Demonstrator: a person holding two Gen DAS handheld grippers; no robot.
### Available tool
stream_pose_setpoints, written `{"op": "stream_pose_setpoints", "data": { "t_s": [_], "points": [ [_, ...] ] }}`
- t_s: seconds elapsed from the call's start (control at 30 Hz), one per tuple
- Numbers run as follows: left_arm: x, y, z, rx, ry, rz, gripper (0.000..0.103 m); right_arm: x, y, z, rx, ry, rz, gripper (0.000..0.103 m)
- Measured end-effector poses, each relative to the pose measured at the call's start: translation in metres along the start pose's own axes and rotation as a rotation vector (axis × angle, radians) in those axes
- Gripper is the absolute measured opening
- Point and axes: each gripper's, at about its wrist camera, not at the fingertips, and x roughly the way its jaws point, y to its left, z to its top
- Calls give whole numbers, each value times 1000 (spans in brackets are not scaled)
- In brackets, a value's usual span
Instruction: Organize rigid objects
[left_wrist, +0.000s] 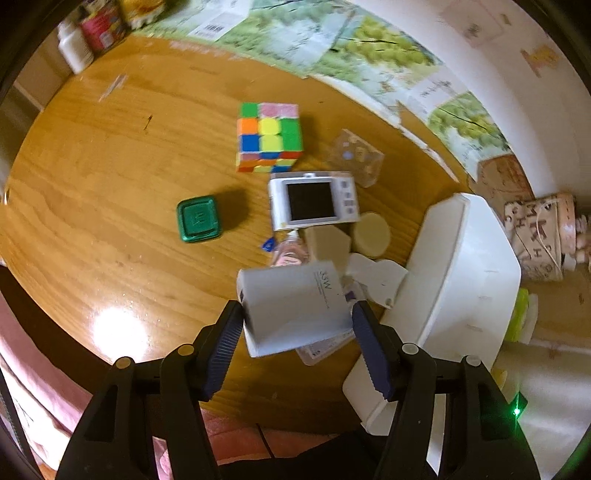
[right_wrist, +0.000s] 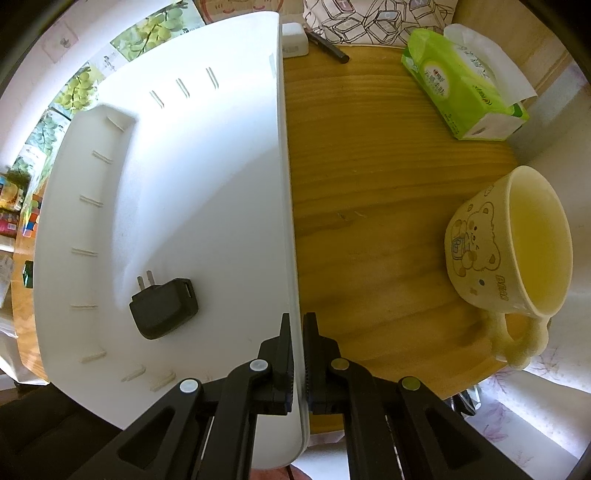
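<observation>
Sorting looked barely begun. At lower centre of the left view, the left gripper (left_wrist: 297, 332) clasped a white box (left_wrist: 291, 306); above it a camera (left_wrist: 314, 201), green lid (left_wrist: 199, 218) and cube (left_wrist: 269, 137) waited on the table (left_wrist: 110, 184). Only the right view showed the right gripper (right_wrist: 297, 354) clamped on the bin (right_wrist: 184, 184) rim, one charger (right_wrist: 164, 307) inside.

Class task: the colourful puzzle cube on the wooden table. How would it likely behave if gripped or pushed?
The puzzle cube looks rigid with flat faces, so it should probably slide, not roll. Its glossy tiles may be slippery. Gripped off-centre, its layers might twist.
</observation>
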Motion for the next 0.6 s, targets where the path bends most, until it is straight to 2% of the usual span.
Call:
{"op": "stream_pose_setpoints", "data": {
  "t_s": [0.03,0.07,0.17,0.3,0.6],
  "points": [
    [-3,-4,-1,13,-5,6,56,0,0,0,0,-2,0,4],
    [-6,-7,-1,25,-17,17,26,0,0,0,0,-4,0,4],
    [-15,-19,0,63,4,-83,26,0,-3,-1,4,-8,4,4],
    [-19,-42,-1,137,-7,-72,23,0,-3,-2,0,-7,4,4],
    [-8,-53,-4,157,34,-74,23,-1,-4,-4,-7,-2,5,4]
  ]
}}
